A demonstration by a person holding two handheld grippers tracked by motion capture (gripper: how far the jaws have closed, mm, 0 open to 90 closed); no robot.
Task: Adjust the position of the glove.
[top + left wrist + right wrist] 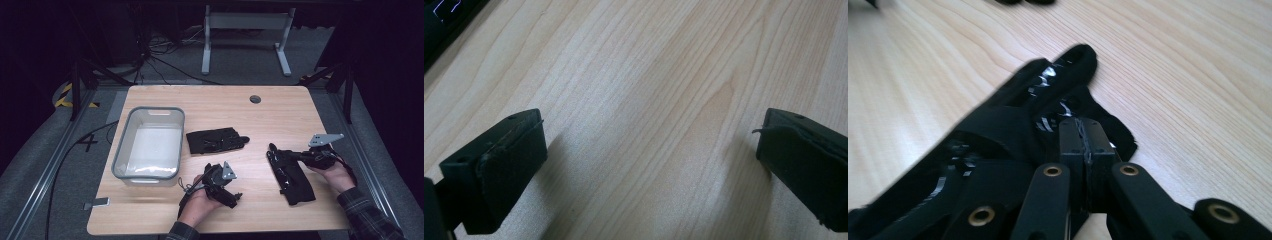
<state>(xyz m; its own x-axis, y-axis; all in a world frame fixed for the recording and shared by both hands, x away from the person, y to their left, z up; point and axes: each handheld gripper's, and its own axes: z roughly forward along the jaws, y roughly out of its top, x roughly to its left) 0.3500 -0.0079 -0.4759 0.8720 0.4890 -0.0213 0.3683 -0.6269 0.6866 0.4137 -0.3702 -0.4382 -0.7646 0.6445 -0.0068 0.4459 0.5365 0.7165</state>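
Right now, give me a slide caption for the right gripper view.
Right gripper shut on a black glove lying on the wooden table.

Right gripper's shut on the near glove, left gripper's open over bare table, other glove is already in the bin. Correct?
Not quite: the other glove is not in the bin; the high view shows it on the table beside it. The rest holds: right gripper shut on the near glove, left gripper open over bare wood.
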